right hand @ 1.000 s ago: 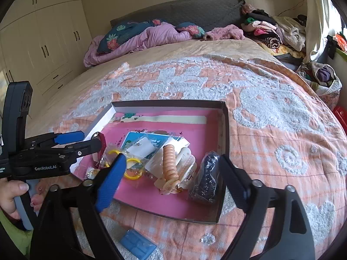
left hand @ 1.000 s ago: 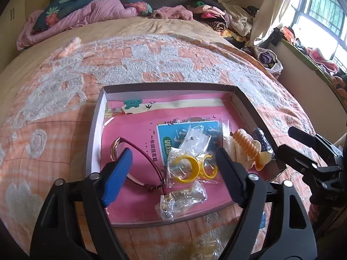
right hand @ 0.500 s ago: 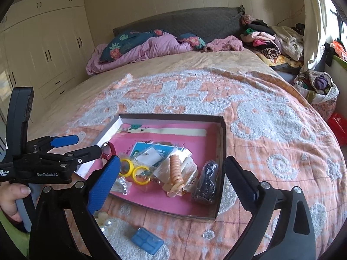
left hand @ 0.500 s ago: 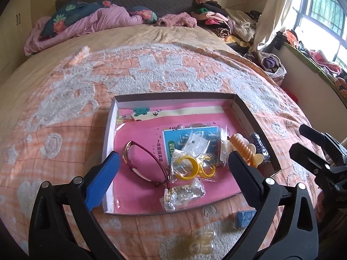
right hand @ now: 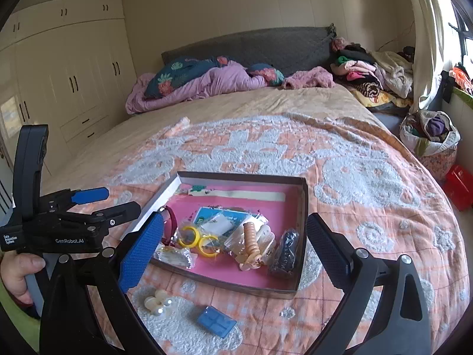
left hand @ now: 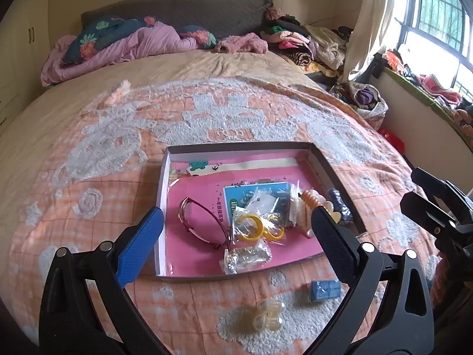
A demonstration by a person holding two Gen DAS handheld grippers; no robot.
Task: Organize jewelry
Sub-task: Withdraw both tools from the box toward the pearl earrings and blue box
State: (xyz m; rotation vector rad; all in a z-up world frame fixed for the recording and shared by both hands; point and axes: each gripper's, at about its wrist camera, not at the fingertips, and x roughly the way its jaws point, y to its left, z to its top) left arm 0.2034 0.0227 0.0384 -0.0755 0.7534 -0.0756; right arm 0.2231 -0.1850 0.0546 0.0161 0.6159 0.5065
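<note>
A shallow pink-lined box (left hand: 164, 177) (right hand: 302, 207) lies on the bed. It holds a dark red bangle (left hand: 201, 222), bagged yellow rings (left hand: 251, 227) (right hand: 196, 238), a bagged chain (left hand: 245, 256), an orange spiral hair clip (right hand: 251, 241) and a dark pouch (right hand: 286, 250). In front of the box lie a pearl clip (right hand: 158, 301) (left hand: 267, 315), a small blue case (right hand: 215, 321) (left hand: 323, 286) and a tiny clear piece (right hand: 286, 313). My left gripper (left hand: 236, 245) and right gripper (right hand: 233, 248) are open and empty, held above the near side.
Purple bedding and pillows (right hand: 201, 82) lie at the headboard. Clothes (right hand: 363, 71) are piled at the far right. A laundry basket (right hand: 428, 139) and a red box (right hand: 459, 185) stand on the floor right of the bed. Wardrobes (right hand: 68, 82) line the left wall.
Both grippers have pulled back and up from the box. The box looks smaller, and the pearl clip and blue case in front of it have come into view.
</note>
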